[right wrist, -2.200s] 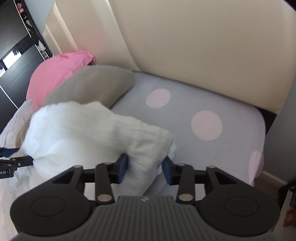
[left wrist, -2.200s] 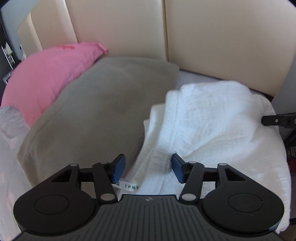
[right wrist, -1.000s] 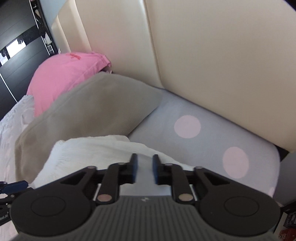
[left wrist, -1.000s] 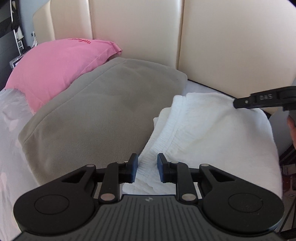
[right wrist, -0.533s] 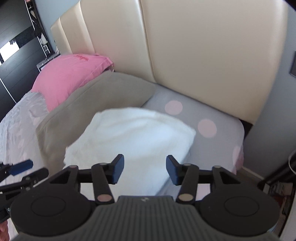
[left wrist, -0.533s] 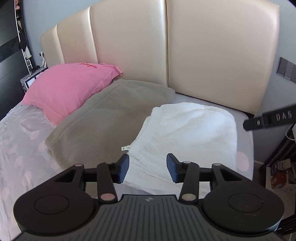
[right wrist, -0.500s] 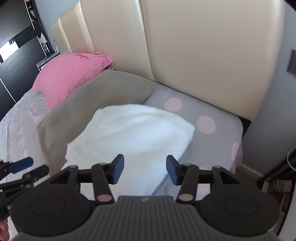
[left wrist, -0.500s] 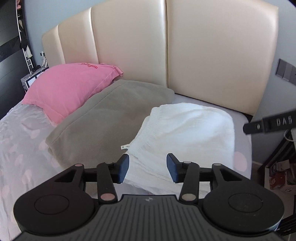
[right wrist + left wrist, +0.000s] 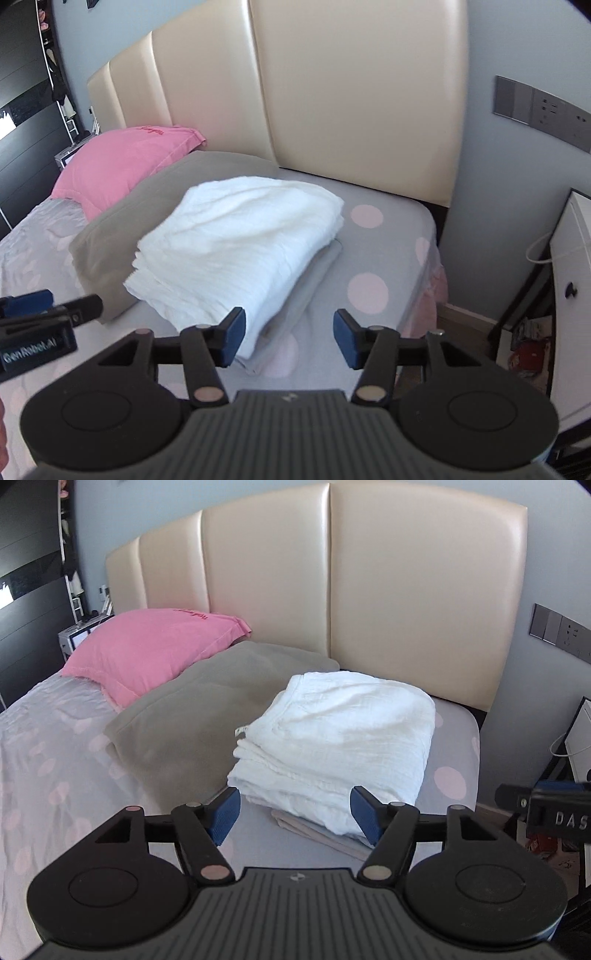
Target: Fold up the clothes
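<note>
On the near right corner of the bed (image 9: 51, 760), close to the cream padded headboard (image 9: 406, 590), a folded white garment (image 9: 343, 734) is seen lying in a thick, layered stack. It is laid on top of a thinner folded grey piece (image 9: 314, 280), whose edge shows along the stack's right side and front in the right wrist view; what kind of garment that piece is cannot be made out. The stack's left edge is pressed against a taupe pillow (image 9: 192, 720), and a pink pillow (image 9: 155, 646) is set beyond that, against the headboard. The sheet is pale grey with pink dots.

The left gripper (image 9: 295, 814) is held above the front edge of the stack with its blue pads spread wide and opening further; nothing is caught between them, and the cloth is not touched by either pad. The right gripper (image 9: 289, 336) is likewise held clear of the stack, its jaws parted and widening a little, with only sheet and the stack's corner seen through the gap. Each gripper is glimpsed at the edge of the other's view. A grey switch panel (image 9: 539, 110) is mounted on the wall to the right, and a white cabinet (image 9: 572, 295) is placed beside the bed.
</note>
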`<state>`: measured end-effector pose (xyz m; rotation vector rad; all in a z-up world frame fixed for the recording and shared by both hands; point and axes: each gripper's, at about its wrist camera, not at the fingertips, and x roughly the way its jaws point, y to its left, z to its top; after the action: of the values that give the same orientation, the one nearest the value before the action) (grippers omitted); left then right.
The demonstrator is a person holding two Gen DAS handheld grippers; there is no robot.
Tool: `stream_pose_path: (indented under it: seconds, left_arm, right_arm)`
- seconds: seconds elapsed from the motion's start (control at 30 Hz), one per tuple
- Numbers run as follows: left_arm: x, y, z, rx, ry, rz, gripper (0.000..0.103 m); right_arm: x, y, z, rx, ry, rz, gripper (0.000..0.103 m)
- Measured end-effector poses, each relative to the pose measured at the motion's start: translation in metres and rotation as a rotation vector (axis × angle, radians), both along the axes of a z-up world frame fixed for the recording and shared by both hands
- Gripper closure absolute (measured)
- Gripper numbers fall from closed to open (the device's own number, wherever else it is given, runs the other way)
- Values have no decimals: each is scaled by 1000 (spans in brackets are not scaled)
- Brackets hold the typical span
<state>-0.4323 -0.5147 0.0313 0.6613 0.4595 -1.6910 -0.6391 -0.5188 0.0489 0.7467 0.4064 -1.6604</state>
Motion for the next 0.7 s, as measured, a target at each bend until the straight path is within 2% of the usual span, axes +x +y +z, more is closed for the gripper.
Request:
stream_pose_path:
  seconds: [0.07, 0.13, 0.33, 0.47, 0.53, 0.7]
  left_arm:
    - [-2, 10, -4, 11, 6, 11, 38]
    - [-4, 20, -8, 10, 11, 20, 38]
    - [-4, 43, -19, 17, 66, 59, 37]
    - [-3, 54, -25, 24, 59, 76, 35]
    - [-2, 58, -27, 24, 56, 89, 30]
    - [-2, 62, -32, 37, 61, 102, 30]
  right_arm:
    - [0, 12, -8, 4, 6, -30, 45]
    - [0, 23, -16, -10, 6, -43, 39]
    - [2, 46, -26, -64, 9, -25, 38]
    - [5, 55, -27, -90, 10, -20, 37]
    - [4, 60, -29, -103, -8, -17, 37]
    - [3, 64, -28, -122, -25, -5, 37]
